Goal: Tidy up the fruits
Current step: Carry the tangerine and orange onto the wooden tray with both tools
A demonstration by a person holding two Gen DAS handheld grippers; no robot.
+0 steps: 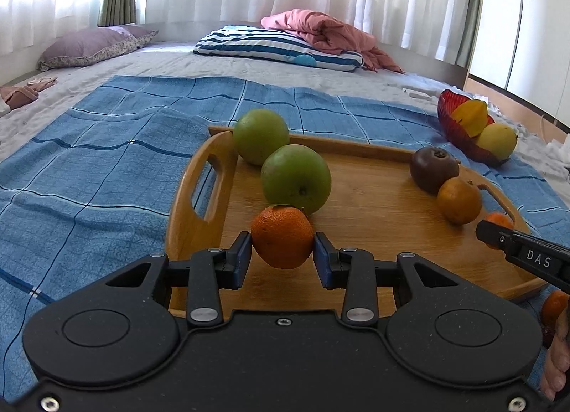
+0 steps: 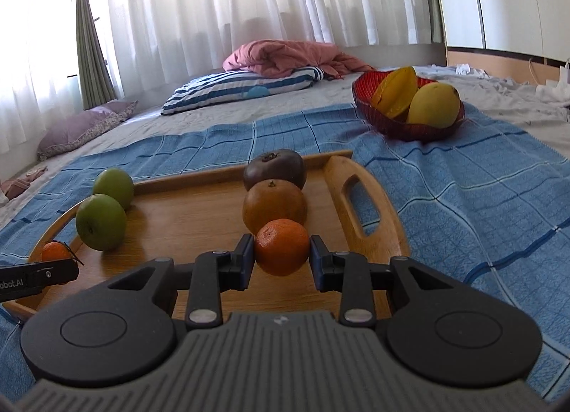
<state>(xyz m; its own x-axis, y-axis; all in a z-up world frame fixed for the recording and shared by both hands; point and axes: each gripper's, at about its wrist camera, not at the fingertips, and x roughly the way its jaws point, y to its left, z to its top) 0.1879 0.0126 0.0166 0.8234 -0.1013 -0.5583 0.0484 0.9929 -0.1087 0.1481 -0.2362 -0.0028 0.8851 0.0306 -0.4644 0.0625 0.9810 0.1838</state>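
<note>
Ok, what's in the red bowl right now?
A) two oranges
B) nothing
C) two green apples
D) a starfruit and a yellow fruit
D: the red bowl holds a starfruit and a yellow fruit; the green apples sit on the tray, and each gripper holds an orange.

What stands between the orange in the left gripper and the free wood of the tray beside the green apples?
Nothing visible. The left gripper holds its orange above bare tray wood; the nearer green apple lies just behind it, not beneath.
</note>
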